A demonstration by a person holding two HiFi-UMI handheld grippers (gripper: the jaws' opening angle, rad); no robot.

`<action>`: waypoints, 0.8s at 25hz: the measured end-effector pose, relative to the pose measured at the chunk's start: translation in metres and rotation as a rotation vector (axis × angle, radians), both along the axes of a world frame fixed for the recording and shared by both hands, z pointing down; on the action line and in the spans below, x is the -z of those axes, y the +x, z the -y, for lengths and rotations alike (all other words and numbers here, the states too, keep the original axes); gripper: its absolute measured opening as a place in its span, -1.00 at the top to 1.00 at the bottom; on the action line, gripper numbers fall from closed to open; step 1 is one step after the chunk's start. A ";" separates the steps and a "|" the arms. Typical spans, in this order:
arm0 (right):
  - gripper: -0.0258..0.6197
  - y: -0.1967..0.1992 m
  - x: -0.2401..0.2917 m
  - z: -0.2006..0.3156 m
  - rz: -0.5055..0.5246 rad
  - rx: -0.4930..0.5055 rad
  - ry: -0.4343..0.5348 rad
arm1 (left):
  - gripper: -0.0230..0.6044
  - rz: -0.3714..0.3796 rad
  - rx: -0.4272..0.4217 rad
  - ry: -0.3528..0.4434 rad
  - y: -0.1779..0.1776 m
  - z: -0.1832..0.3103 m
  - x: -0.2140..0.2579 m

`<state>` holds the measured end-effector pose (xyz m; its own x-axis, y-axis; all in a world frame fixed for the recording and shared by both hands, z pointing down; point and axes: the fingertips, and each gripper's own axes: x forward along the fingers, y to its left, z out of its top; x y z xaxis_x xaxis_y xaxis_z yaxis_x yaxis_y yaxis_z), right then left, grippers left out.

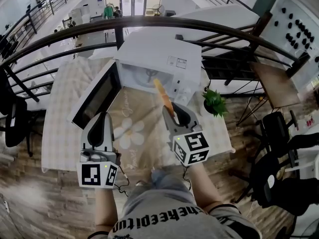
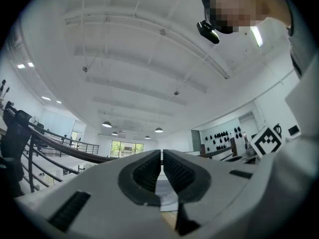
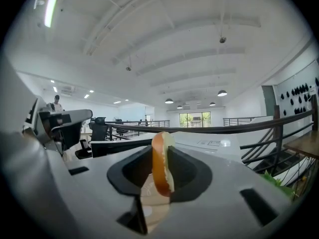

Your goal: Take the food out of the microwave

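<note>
The white microwave [image 1: 154,54] stands at the far side of the table with its door [image 1: 97,96] swung open to the left. My right gripper [image 1: 173,114] is shut on the food [image 1: 163,96], a thin orange-crusted piece of bread that juts from the jaws toward the microwave's opening. In the right gripper view the bread [image 3: 160,166] stands on edge between the pads of the right gripper [image 3: 162,158], with the microwave [image 3: 209,143] beyond. My left gripper [image 1: 103,116] hovers in front of the open door, shut and empty. The left gripper [image 2: 162,159] shows only a thin slit between its jaws.
A checked cloth with a flower print [image 1: 130,132] covers the table [image 1: 60,133]. A small potted plant [image 1: 215,102] sits right of the microwave. A dark curved railing [image 1: 149,23] runs behind the table. Black chairs [image 1: 15,118] stand at the left and right.
</note>
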<state>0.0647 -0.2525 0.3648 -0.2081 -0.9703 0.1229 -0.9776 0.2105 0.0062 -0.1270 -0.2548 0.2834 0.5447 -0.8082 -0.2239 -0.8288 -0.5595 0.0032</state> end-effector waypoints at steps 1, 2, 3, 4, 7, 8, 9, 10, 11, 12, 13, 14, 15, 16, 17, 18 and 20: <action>0.61 -0.001 0.002 -0.004 0.007 -0.003 0.008 | 0.88 -0.001 -0.004 0.001 -0.001 -0.001 0.000; 0.61 -0.002 0.005 -0.008 0.013 -0.006 0.016 | 0.88 -0.002 -0.009 0.003 -0.002 -0.003 0.000; 0.61 -0.003 0.006 -0.011 0.018 -0.010 0.024 | 0.88 -0.002 -0.013 0.004 -0.002 -0.004 0.000; 0.61 -0.003 0.008 -0.015 0.021 -0.014 0.031 | 0.88 -0.002 -0.017 0.004 -0.003 -0.006 0.000; 0.61 -0.005 0.014 -0.024 0.032 -0.030 0.050 | 0.88 -0.001 -0.028 0.004 -0.005 -0.008 0.000; 0.61 -0.005 0.016 -0.027 0.038 -0.037 0.056 | 0.88 -0.001 -0.032 0.005 -0.005 -0.009 0.000; 0.61 -0.005 0.018 -0.030 0.044 -0.043 0.062 | 0.88 0.000 -0.037 0.006 -0.005 -0.011 0.001; 0.61 -0.005 0.020 -0.033 0.050 -0.048 0.068 | 0.88 0.000 -0.041 0.007 -0.006 -0.012 0.001; 0.61 -0.005 0.021 -0.036 0.055 -0.053 0.075 | 0.88 0.001 -0.045 0.008 -0.006 -0.013 0.001; 0.61 -0.006 0.023 -0.039 0.060 -0.058 0.081 | 0.88 0.001 -0.049 0.010 -0.007 -0.014 0.001; 0.61 -0.007 0.025 -0.042 0.063 -0.063 0.088 | 0.88 0.002 -0.052 0.010 -0.008 -0.015 0.002; 0.61 -0.008 0.027 -0.044 0.066 -0.068 0.095 | 0.88 0.003 -0.054 0.010 -0.009 -0.016 0.002; 0.61 -0.009 0.029 -0.047 0.069 -0.073 0.102 | 0.88 0.004 -0.057 0.009 -0.010 -0.017 0.002; 0.61 -0.009 0.032 -0.050 0.074 -0.077 0.110 | 0.88 0.004 -0.059 0.008 -0.011 -0.018 0.002; 0.61 -0.010 0.034 -0.053 0.078 -0.082 0.117 | 0.88 0.004 -0.061 0.008 -0.011 -0.019 0.003; 0.61 -0.010 0.037 -0.056 0.082 -0.086 0.125 | 0.88 0.004 -0.063 0.007 -0.012 -0.020 0.003; 0.61 -0.010 0.041 -0.063 0.087 -0.094 0.139 | 0.88 0.003 -0.067 0.007 -0.012 -0.022 0.004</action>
<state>0.0545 -0.1900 0.3234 -0.1200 -0.9924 -0.0280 -0.9910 0.1214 -0.0562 -0.1395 -0.2331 0.2789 0.5979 -0.7684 -0.2280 -0.7897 -0.6135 -0.0034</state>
